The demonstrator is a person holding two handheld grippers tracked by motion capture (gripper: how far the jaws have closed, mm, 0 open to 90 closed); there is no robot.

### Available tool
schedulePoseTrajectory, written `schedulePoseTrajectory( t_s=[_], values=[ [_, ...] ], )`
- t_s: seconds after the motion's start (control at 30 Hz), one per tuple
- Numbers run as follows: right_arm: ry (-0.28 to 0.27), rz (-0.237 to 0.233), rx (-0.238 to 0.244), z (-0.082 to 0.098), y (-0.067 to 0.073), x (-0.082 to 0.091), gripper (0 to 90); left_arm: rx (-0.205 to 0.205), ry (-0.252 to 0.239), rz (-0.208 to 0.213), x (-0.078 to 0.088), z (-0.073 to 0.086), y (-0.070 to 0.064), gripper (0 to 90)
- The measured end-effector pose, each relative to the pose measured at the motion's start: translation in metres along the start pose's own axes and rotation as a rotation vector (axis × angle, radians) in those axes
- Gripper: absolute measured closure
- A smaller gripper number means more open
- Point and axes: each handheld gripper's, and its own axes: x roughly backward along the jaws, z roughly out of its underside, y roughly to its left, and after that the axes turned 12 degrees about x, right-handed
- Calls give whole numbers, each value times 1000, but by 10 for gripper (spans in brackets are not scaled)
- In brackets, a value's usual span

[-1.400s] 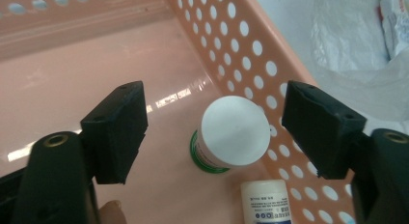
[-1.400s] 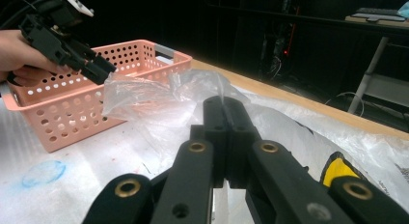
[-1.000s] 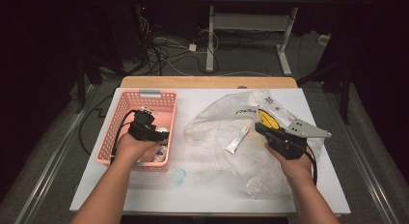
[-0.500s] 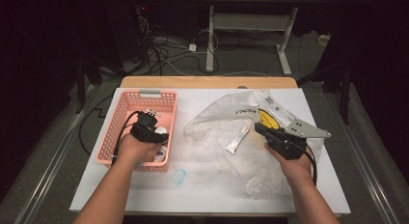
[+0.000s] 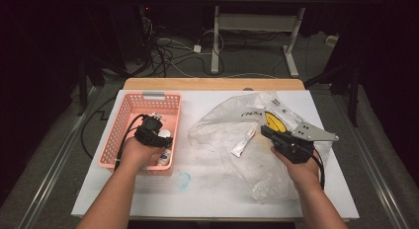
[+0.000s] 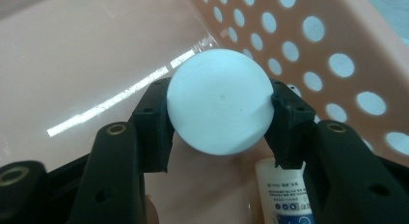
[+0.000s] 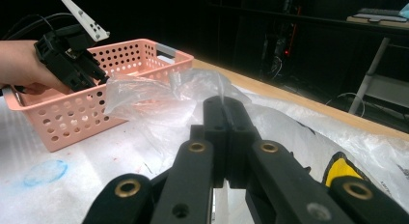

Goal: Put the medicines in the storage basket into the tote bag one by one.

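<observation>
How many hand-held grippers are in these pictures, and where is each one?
2. The left hand-held gripper is inside the pink basket, shut on a white cap. The right hand-held gripper is over the plastic bag, pinching it.

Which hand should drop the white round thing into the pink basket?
Left. The left gripper already holds the white cap between its fingers inside the basket. The right gripper is pinching the plastic bag.

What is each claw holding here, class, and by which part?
Left claw: a round white plastic cap, gripped across its rim, inside the pink perforated plastic basket. Right claw: shut on a fold of the clear plastic bag.
</observation>
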Motion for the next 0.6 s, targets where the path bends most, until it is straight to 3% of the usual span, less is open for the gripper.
schedulePoseTrajectory(
  t_s=[0.3,0.6],
  values=[
    [-8,-3,8,-1,-1,1,900,6,-33,-14,5,1,0,488],
    [-8,-4,7,-1,0,1,900,22,-91,30,14,2,2,487]
  ],
)
